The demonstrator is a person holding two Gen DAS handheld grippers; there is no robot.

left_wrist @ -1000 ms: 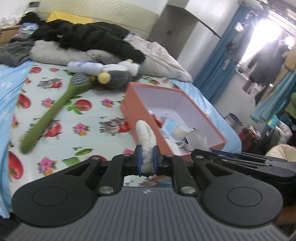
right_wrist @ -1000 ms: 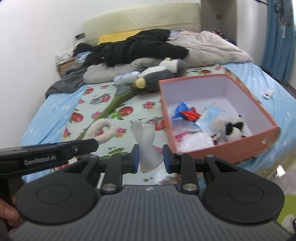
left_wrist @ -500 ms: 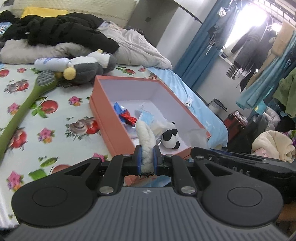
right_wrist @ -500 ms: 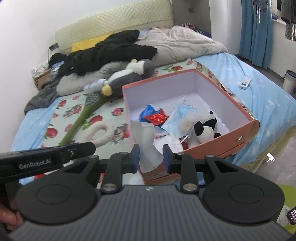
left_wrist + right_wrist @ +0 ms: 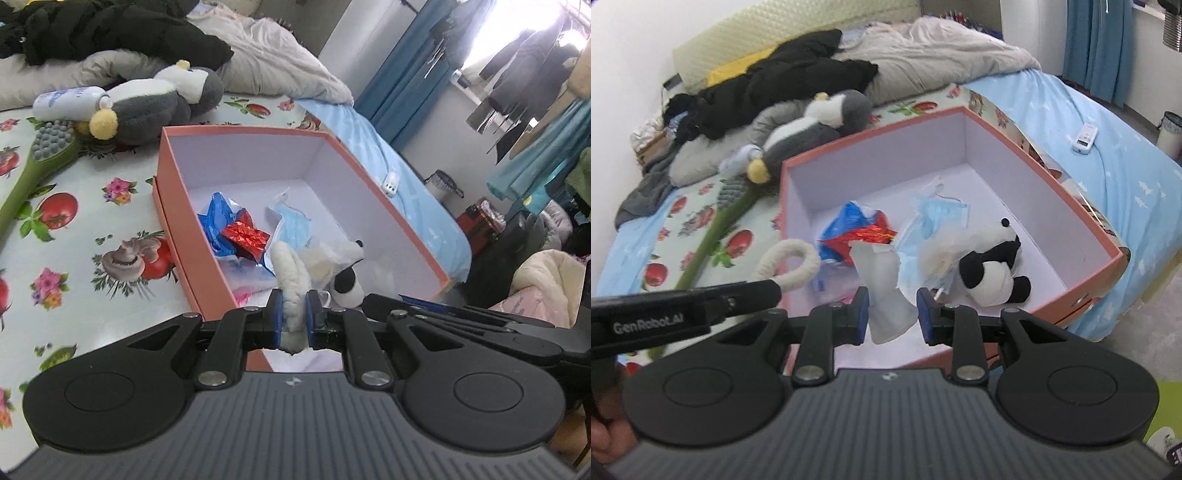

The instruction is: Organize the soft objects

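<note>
An orange box (image 5: 184,254) with a white inside lies open on the bed. It holds a panda plush (image 5: 990,266), a blue face mask (image 5: 938,214) and a red and blue foil wrapper (image 5: 236,232). My left gripper (image 5: 294,319) is shut on a fluffy white loop (image 5: 291,280) and hangs over the box's near corner. The right wrist view shows that loop (image 5: 792,264) sticking out beside the box's left wall. My right gripper (image 5: 893,317) grips a crumpled white plastic bag (image 5: 882,288) above the box's near edge.
A grey penguin plush (image 5: 155,107), a white bottle (image 5: 68,105) and a green long-handled brush (image 5: 40,162) lie on the flowered sheet left of the box. Black clothes and quilts are piled behind. A white remote (image 5: 1084,137) sits near the bed's right edge.
Both grippers have moved forward and down with their items, from the flowered sheet to above the box's near edge. The box now fills the middle of both views.
</note>
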